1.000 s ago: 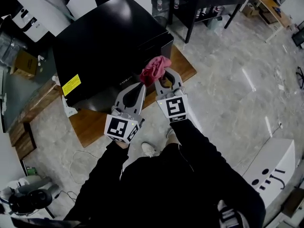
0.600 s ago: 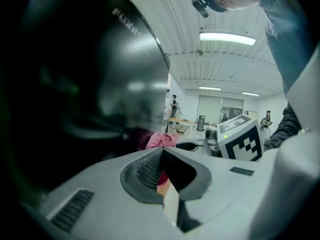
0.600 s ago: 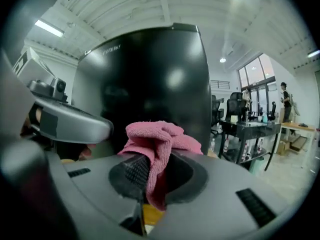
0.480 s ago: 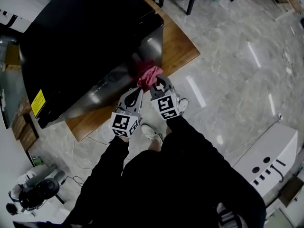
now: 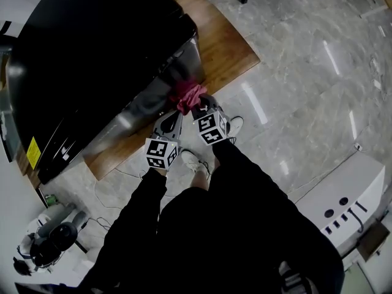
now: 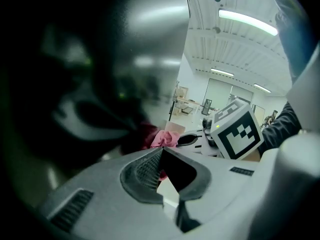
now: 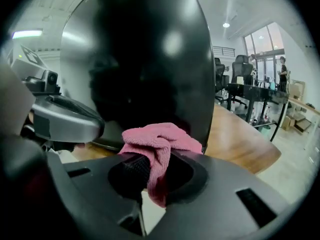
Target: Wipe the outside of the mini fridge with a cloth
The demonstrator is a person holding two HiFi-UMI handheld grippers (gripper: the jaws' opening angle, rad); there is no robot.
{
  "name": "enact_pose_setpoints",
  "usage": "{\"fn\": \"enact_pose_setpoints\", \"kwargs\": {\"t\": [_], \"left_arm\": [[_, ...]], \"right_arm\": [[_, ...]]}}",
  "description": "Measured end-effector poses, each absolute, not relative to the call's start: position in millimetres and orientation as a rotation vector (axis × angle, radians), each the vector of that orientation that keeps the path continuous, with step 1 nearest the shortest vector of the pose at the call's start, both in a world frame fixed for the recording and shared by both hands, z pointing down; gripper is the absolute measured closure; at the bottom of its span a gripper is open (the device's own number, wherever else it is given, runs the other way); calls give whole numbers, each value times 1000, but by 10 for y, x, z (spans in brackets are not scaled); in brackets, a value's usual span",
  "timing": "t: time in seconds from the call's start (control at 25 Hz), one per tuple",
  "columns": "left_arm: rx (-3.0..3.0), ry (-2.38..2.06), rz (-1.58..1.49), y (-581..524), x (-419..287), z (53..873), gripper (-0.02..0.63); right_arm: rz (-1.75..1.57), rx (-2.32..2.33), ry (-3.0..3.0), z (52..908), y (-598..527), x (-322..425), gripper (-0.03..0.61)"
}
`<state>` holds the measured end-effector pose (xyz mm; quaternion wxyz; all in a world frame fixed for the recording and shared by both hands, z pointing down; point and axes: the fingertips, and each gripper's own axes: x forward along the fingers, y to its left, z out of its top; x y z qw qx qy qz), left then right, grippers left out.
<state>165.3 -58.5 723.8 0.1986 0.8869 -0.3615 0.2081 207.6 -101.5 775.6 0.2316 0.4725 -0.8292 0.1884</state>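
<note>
The black mini fridge (image 5: 92,54) stands on a wooden platform (image 5: 223,48). Its glossy side faces me. My right gripper (image 5: 195,107) is shut on a pink cloth (image 5: 187,95), and the cloth is pressed against that glossy face near its right corner. In the right gripper view the cloth (image 7: 157,141) bunches over the closed jaws (image 7: 150,170) right in front of the fridge (image 7: 150,59). Just left of it, my left gripper (image 5: 170,117) is shut with nothing in it (image 6: 162,150), close to the same fridge face (image 6: 100,84).
The platform's edge and marble floor lie to the right (image 5: 294,72). The person's shoes (image 5: 193,161) are below the grippers. A white cabinet (image 5: 343,207) stands at lower right, a black device (image 5: 46,250) at lower left. Desks and chairs (image 7: 250,91) are far behind.
The right gripper has carried the cloth from the fridge's top front edge down onto the glossy face. The left gripper has moved with it, and the head view has shifted closer over the fridge.
</note>
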Motion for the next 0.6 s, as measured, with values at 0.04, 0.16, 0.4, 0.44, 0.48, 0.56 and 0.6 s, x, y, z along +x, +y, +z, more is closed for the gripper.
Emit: {"fn": "enact_pose_setpoints", "kwargs": {"t": [0.04, 0.16, 0.4, 0.44, 0.48, 0.56, 0.6], "left_arm": [[2481, -1000, 593, -572, 1681, 7249, 609], [2510, -959, 581, -512, 1838, 7059, 609], [2659, -907, 366, -524, 2331, 5977, 609], [2677, -906, 326, -543, 2435, 5774, 609], [2690, -910, 296, -564, 2546, 5572, 609], [2706, -929, 258, -611, 2779, 5185, 609], [2710, -945, 235, -642, 2888, 5000, 609]], "right_arm": [[532, 1289, -2280, 7768, -1010, 2089, 518], [490, 1321, -2342, 7461, -944, 2231, 518], [354, 1376, -2573, 6181, -779, 2776, 518], [333, 1376, -2601, 5962, -781, 2895, 518], [311, 1375, -2627, 5743, -790, 3017, 518], [288, 1372, -2685, 5312, -814, 3261, 518], [295, 1363, -2718, 5111, -832, 3372, 518]]}}
